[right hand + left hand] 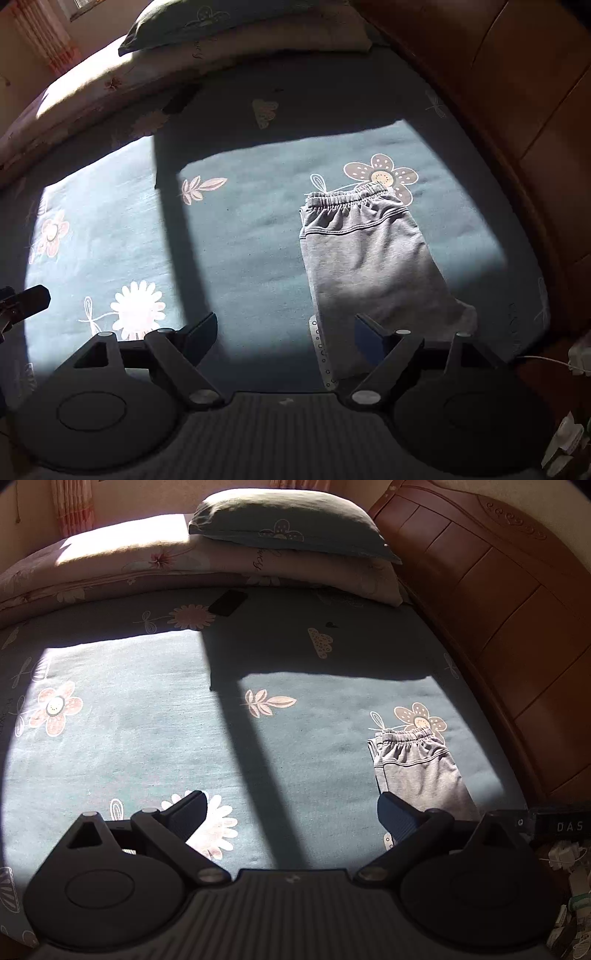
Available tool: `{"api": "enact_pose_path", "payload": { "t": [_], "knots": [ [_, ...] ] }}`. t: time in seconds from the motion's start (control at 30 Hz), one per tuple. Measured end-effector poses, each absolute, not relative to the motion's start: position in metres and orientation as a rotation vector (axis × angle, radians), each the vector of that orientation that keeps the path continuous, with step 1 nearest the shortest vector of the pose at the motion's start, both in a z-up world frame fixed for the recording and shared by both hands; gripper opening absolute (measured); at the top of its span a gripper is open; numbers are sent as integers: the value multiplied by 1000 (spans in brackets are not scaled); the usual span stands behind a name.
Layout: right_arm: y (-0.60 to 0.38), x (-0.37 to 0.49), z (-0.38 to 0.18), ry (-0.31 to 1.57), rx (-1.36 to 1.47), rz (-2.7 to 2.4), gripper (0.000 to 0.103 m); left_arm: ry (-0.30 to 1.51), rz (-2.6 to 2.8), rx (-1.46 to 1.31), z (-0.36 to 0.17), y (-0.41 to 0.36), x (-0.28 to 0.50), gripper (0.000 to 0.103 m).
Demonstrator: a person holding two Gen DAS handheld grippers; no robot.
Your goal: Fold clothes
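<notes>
Folded grey sweatpants (369, 258) lie flat on the teal flowered bedsheet (240, 240), waistband pointing toward the pillows. In the left wrist view the same sweatpants (413, 768) sit at the right, near the headboard side. My right gripper (286, 338) is open above the bed, its right finger (373, 343) over the near end of the pants, nothing between the fingers. My left gripper (291, 818) is open too, hovering over bare sheet with its right finger (397, 821) just short of the pants. The tip of the left gripper (29, 299) shows at the right wrist view's left edge.
A teal pillow (291, 520) rests on a folded pink quilt (147, 565) at the far end. A dark phone-like slab (228, 602) lies on the sheet near them. A wooden headboard (498, 609) runs along the right. Cables and clutter (569, 867) sit beyond the bed's near right corner.
</notes>
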State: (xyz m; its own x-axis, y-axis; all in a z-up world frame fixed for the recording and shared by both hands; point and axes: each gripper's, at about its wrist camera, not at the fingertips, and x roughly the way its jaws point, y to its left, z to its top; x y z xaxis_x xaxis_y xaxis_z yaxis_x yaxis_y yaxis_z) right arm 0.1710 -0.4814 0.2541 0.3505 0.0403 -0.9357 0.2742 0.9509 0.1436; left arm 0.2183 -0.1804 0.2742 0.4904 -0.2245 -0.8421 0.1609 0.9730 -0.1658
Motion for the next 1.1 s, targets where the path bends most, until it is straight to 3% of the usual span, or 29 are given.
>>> {"api": "enact_pose_path", "payload": {
  "t": [0.4, 1.1],
  "knots": [
    [-391, 161, 274, 1224, 233, -163, 84, 1165, -51, -95, 273, -119, 192, 99],
    [-404, 172, 271, 1228, 161, -71, 84, 1217, 72, -100, 284, -143, 179, 99]
  ]
}}
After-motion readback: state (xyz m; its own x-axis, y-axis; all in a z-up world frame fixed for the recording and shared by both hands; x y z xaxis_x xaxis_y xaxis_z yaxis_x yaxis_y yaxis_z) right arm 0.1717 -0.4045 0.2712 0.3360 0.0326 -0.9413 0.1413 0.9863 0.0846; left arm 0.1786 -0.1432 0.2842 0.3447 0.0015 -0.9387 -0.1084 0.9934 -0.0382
